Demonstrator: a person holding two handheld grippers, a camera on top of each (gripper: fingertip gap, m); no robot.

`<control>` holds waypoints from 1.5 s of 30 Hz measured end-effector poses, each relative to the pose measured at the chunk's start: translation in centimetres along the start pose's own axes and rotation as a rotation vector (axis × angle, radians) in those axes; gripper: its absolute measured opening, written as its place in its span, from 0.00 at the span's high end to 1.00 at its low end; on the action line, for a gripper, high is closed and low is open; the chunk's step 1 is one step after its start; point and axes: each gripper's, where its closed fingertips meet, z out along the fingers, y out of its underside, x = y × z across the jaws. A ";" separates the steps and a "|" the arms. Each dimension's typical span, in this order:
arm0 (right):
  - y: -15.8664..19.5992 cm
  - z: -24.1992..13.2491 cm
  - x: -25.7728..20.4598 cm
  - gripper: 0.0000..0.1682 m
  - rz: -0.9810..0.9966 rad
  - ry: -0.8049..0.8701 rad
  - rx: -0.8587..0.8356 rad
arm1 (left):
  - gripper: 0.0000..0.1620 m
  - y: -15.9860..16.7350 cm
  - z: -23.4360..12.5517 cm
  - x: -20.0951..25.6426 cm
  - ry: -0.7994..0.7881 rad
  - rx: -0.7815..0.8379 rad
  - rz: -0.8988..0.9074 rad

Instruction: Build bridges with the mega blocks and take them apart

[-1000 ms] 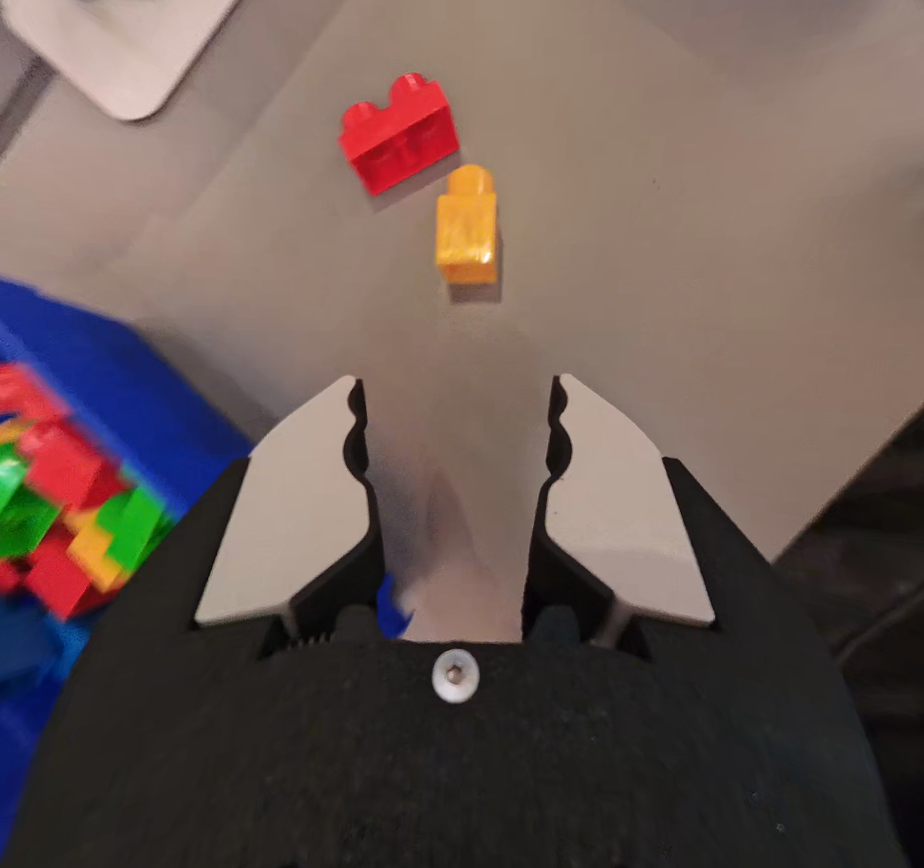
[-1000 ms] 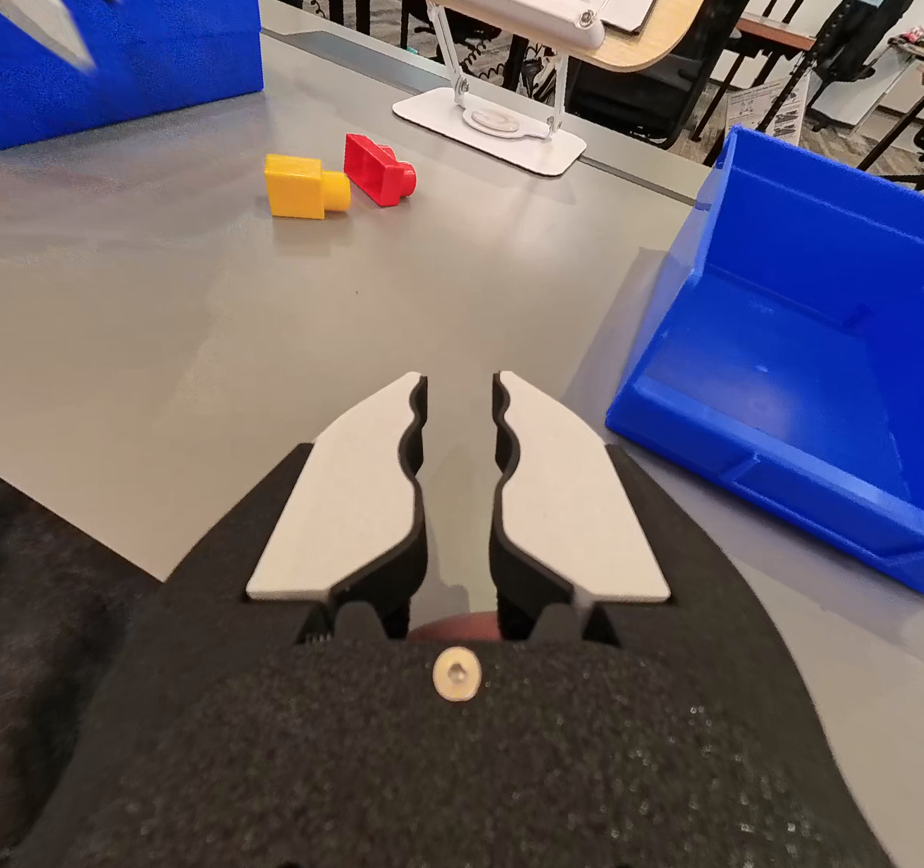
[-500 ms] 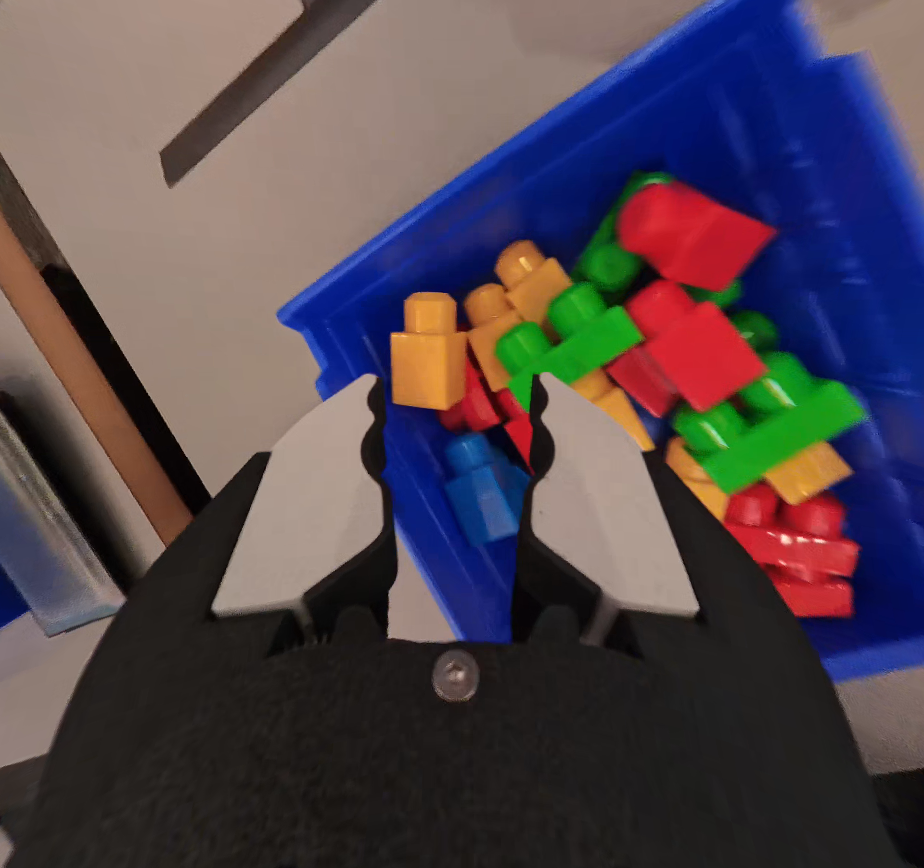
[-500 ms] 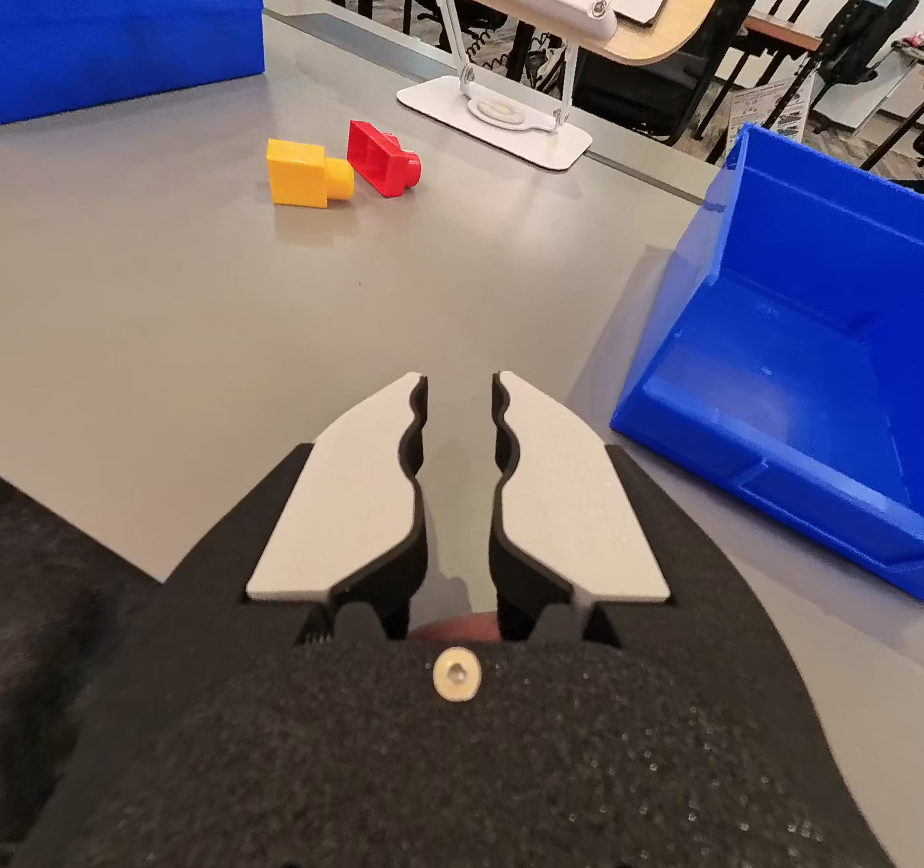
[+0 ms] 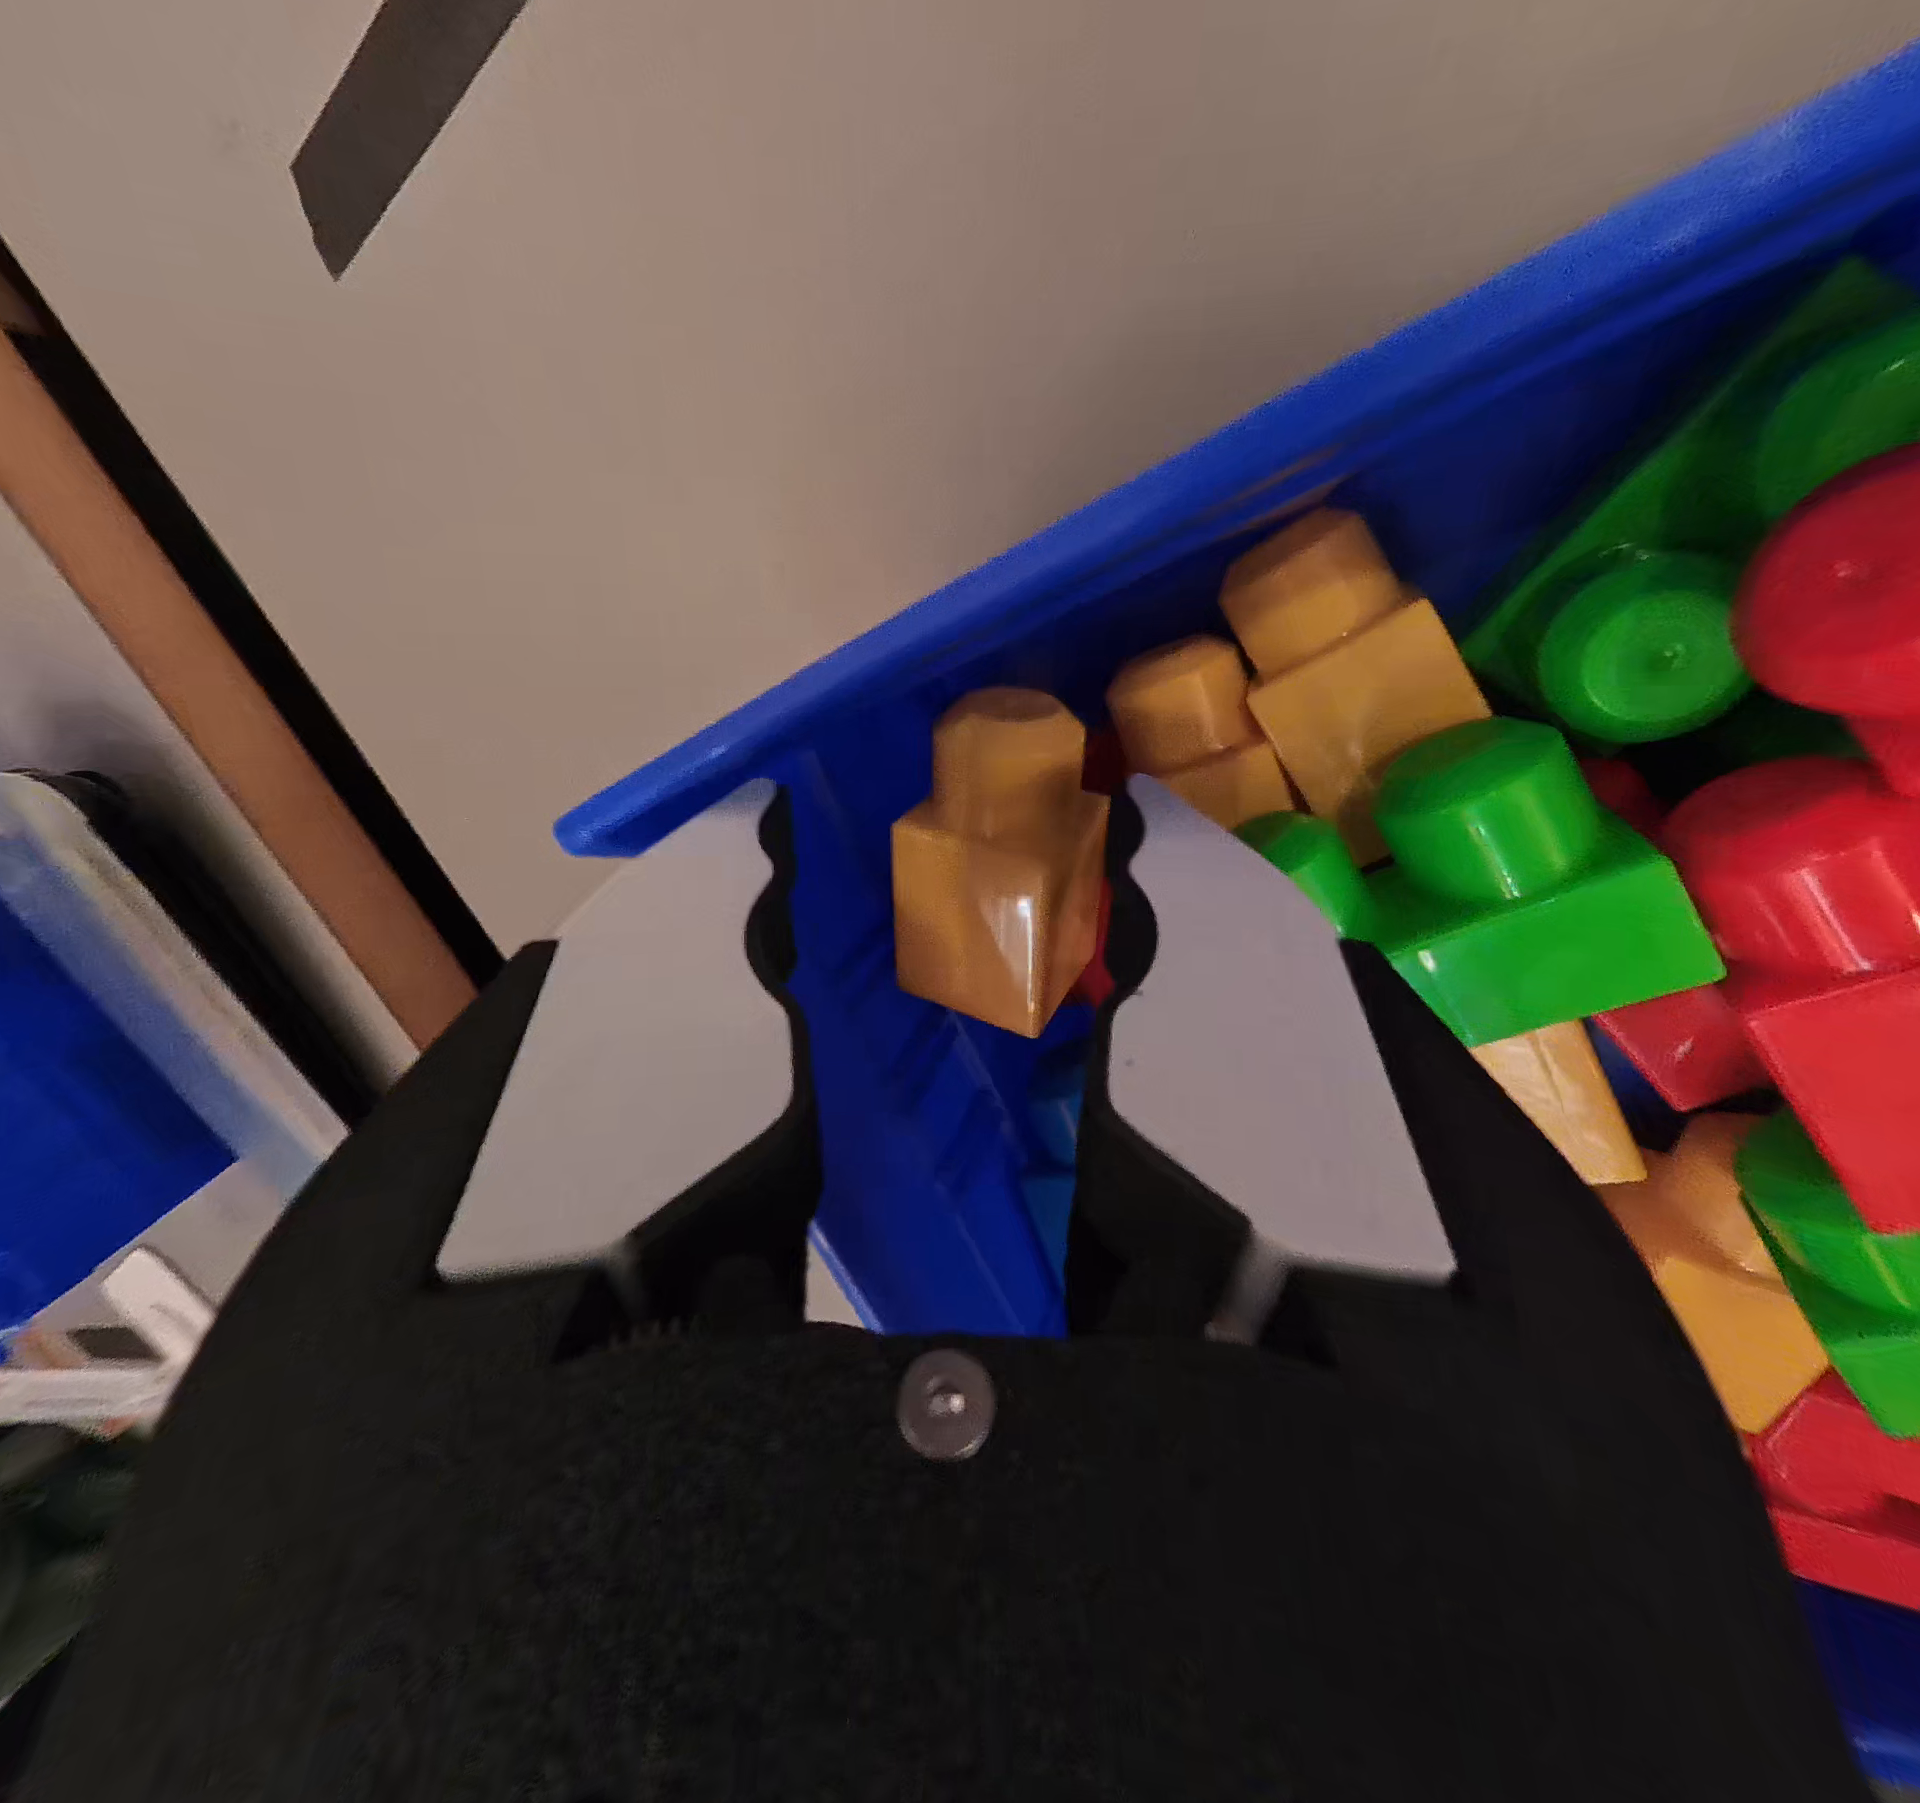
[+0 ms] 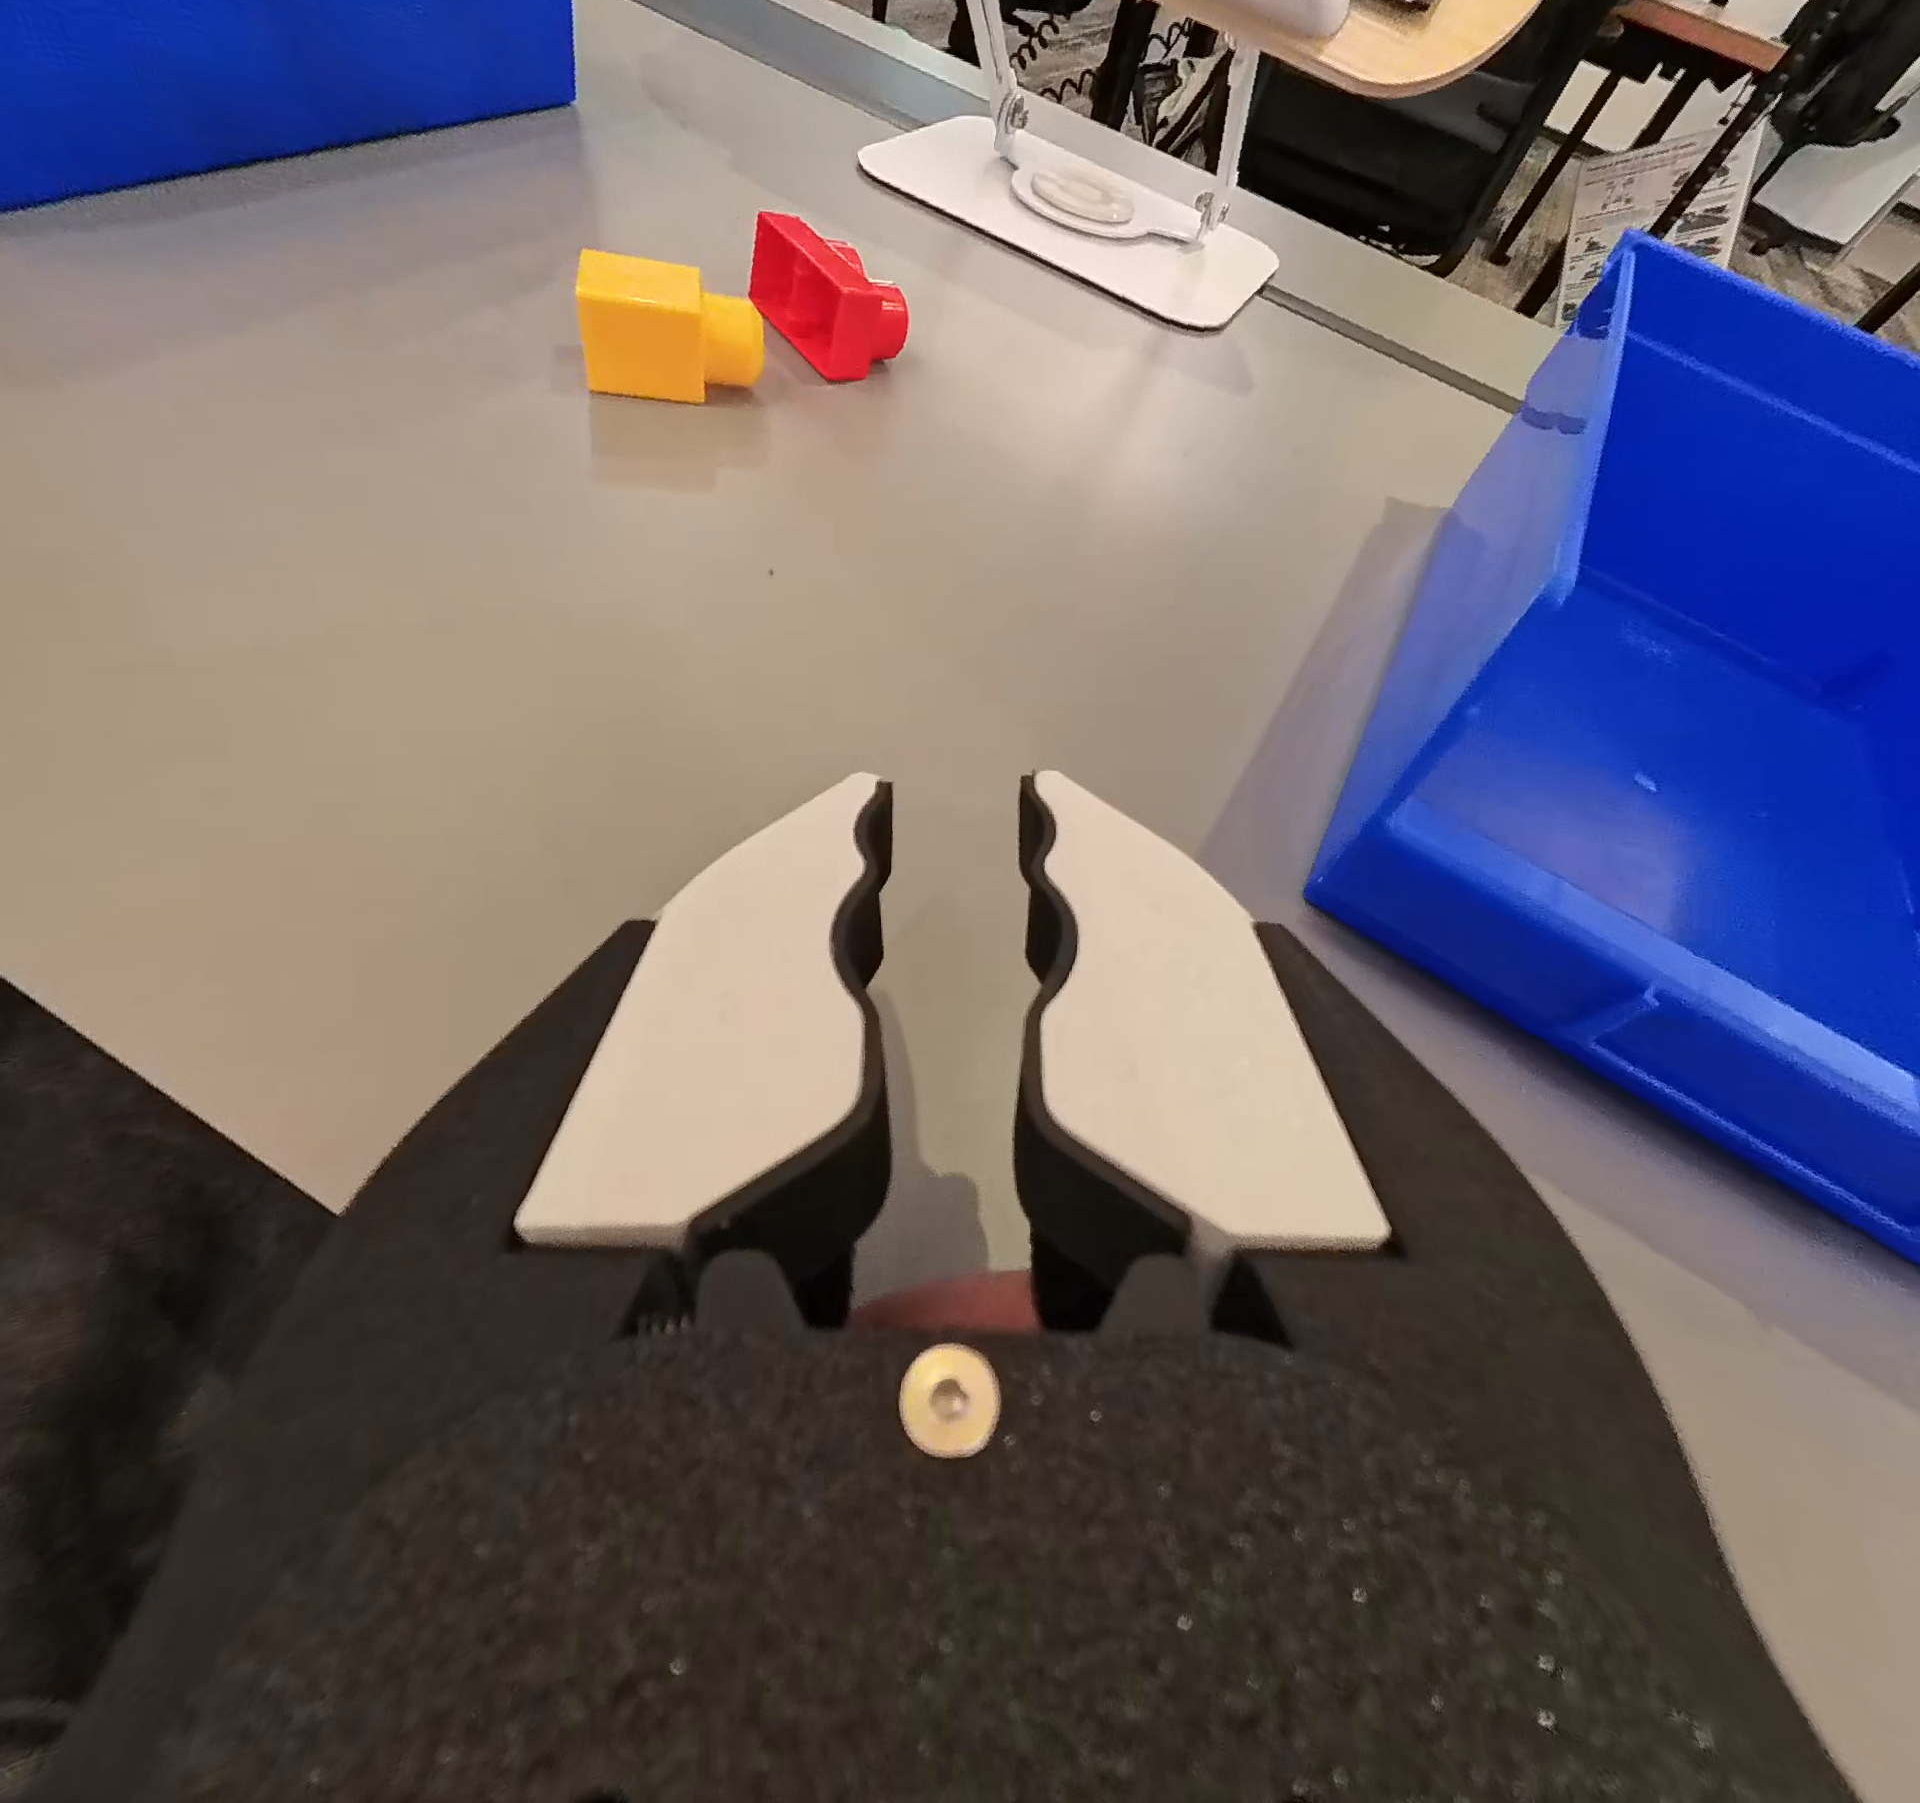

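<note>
Mega blocks of moulded plastic in yellow, green and red fill a blue plastic storage bin point(image 5: 1143, 548) at the table's left, seen in the left wrist view. One single-stud yellow block point(image 5: 992, 870) lies against the bin's inner corner, tilted with its stud pointing away from the camera. It sits in the gap of the left gripper point(image 5: 940, 803), whose grey fingers stand wide apart inside the bin; the right-hand finger point(image 5: 1236, 1057) is at the block's edge, while the left-hand one is clear of it, so nothing is clamped. Just beside this block lie two more yellow blocks point(image 5: 1340, 652), then a green two-stud block point(image 5: 1507, 870) and red blocks point(image 5: 1829, 870) heaped further right.

In the right wrist view, a second single-stud yellow block point(image 6: 649, 325) and a red two-stud block point(image 6: 826, 299) lie on their sides near each other, apart, on the grey tabletop point(image 6: 416, 662). The right gripper point(image 6: 956, 792) hovers above the near table edge, well apart from both, its fingers narrowly parted and holding nothing. To its right stands a second blue bin point(image 6: 1662, 818); beyond the blocks stands a white document stand point(image 6: 1081, 215).
</note>
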 end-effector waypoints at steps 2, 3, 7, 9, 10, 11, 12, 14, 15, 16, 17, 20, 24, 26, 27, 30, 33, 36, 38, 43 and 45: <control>-0.1 0.0 -0.1 0.86 -0.004 -0.004 0.004 | 0.74 0.2 -0.1 0.6 -0.025 -0.014 0.028; -0.1 0.0 -0.1 0.86 -0.006 -0.005 0.005 | 0.74 0.0 -0.2 0.9 -0.030 0.000 0.030; -0.1 -0.1 -0.2 0.86 -0.011 -0.007 0.011 | 0.73 0.7 0.9 1.0 -0.052 -0.034 0.029; -0.1 -0.1 -0.2 0.86 -0.017 -0.010 0.009 | 0.76 0.8 1.8 1.1 -0.018 -0.037 0.002; -0.2 -0.1 -0.2 0.86 -0.019 -0.008 0.010 | 0.77 0.8 2.0 1.1 -0.011 -0.038 -0.010; -0.2 -0.1 -0.2 0.86 -0.022 -0.005 0.012 | 0.81 0.8 1.9 0.9 -0.021 -0.041 -0.010; -0.2 -0.2 -0.2 0.86 -0.026 -0.003 0.013 | 0.82 0.9 1.7 0.8 -0.027 -0.046 -0.003; -0.3 -0.2 0.0 0.86 -0.034 0.006 0.016 | 0.82 0.8 0.8 1.1 0.010 -0.026 -0.005; -0.3 -0.3 0.1 0.86 -0.037 0.011 0.018 | 0.82 0.7 0.1 1.3 0.030 -0.006 -0.012; -0.3 -0.3 0.1 0.87 -0.038 0.014 0.018 | 0.82 0.7 -0.8 1.2 0.032 0.017 -0.016; -0.3 -0.3 0.2 0.87 -0.037 0.015 0.016 | 0.82 0.5 -2.1 1.0 0.023 0.050 -0.017; -0.1 -0.4 0.3 0.87 -0.035 0.019 0.014 | 0.82 -0.7 -7.6 2.6 0.064 0.230 -0.008; -0.2 -0.6 0.5 0.87 -0.039 0.034 0.019 | 0.82 -1.9 -16.8 10.7 0.270 0.532 0.054; -0.3 -0.6 0.6 0.87 -0.035 0.037 0.022 | 0.82 -1.8 -20.7 16.1 0.355 0.653 0.107; -0.3 -0.6 0.7 0.87 -0.033 0.037 0.023 | 0.82 -1.6 -22.0 18.7 0.378 0.694 0.127; -0.4 -0.6 0.6 0.86 -0.028 0.032 0.025 | 0.82 -1.2 -22.1 25.2 0.390 0.708 0.155; -0.6 -0.6 0.3 0.86 -0.027 0.021 0.031 | 0.82 -2.5 -19.1 29.3 0.375 0.646 0.190; -0.8 -0.5 -0.1 0.87 -0.037 0.012 0.036 | 0.82 -5.6 -15.7 30.4 0.386 0.588 0.182; -0.9 -0.5 -0.2 0.87 -0.045 0.013 0.040 | 0.82 -6.9 -13.6 31.0 0.469 0.507 0.182; -0.8 -0.4 -0.2 0.86 -0.047 0.012 0.035 | 0.82 -8.6 -9.2 32.1 0.607 0.378 0.149; -0.6 -0.4 -0.1 0.86 -0.043 0.014 0.031 | 0.82 -8.7 -7.8 32.3 0.621 0.343 0.136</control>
